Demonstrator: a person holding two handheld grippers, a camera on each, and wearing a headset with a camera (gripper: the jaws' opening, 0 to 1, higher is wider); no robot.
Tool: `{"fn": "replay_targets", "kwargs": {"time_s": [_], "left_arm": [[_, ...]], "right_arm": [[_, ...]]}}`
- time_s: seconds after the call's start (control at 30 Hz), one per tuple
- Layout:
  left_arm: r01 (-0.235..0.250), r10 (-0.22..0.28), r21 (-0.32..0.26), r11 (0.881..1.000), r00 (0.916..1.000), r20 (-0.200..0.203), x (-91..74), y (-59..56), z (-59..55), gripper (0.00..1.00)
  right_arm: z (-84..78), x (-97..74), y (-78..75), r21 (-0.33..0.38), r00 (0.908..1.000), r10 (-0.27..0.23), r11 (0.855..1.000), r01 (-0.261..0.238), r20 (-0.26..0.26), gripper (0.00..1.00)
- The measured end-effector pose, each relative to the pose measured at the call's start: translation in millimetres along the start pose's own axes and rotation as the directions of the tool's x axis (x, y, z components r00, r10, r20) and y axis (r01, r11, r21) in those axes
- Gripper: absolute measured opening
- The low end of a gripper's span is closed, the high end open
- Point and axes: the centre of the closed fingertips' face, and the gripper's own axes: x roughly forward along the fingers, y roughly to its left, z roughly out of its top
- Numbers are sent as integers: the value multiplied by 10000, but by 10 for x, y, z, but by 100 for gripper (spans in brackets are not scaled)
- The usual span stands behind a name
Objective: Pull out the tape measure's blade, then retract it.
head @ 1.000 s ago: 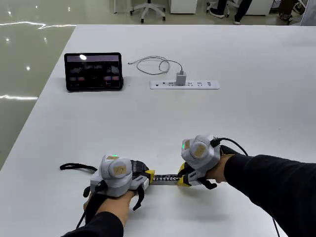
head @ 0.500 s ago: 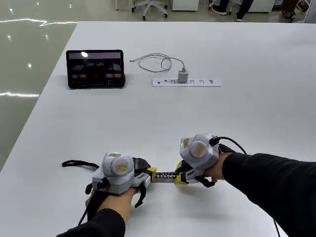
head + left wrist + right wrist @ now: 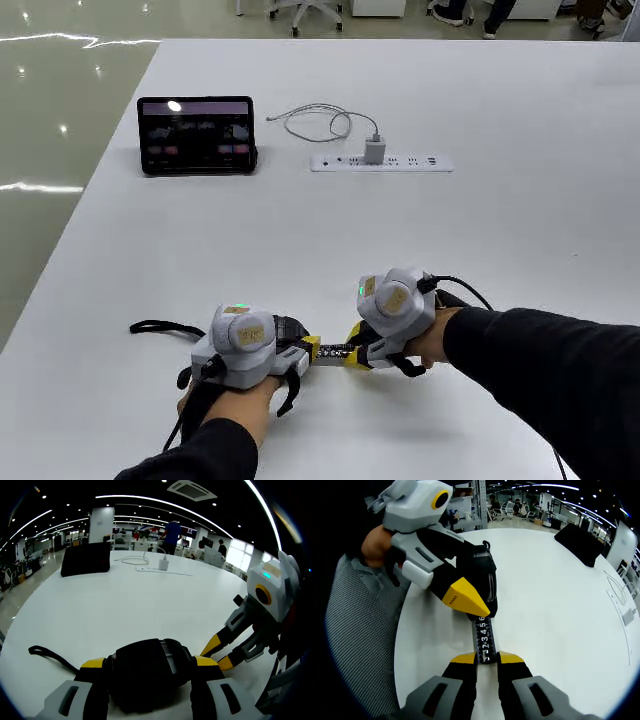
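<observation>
- Now, in the head view, the left tongs sit at seven o'clock on the white tabletop. They are clenched around the black tape measure, and its strap trails off toward nine o'clock.
- The right tongs face them from the three o'clock side and pinch the end of the blade. A short stretch of blade spans the gap between the two.
- Toward eleven o'clock stands a dark tablet. Near twelve o'clock lies a power strip with a charger plugged in and a looped cable.
- In the left gripper view, the tape measure sits at six o'clock between the yellow-tipped jaws, touching both. The right tongs come in at four o'clock.
- In the right gripper view, the blade runs from six o'clock up to the case with its numbers showing. Its end is held tight between the jaws. The left tongs grip the case toward eleven o'clock, with a hand behind them.
</observation>
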Motion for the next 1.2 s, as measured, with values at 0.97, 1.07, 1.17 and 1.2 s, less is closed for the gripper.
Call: {"fn": "replay_targets", "kwargs": {"time_s": [0.97,1.07,1.17,1.2], "left_arm": [[-20,20,-36,10000,10000,-31,2,4,2,62],[-38,38,-66,10000,10000,-38,4,8,3,62],[-45,44,-72,10000,10000,-44,3,6,0,62],[-44,44,-68,10000,10000,-46,3,8,1,62]], "right_arm": [[136,63,25,-125,9983,355,9993,-349,472,11],[156,73,16,-70,9981,365,9993,-362,493,11],[167,81,14,-103,9980,385,9992,-380,503,11],[175,83,10,-104,9980,391,9992,-387,505,11]]}}
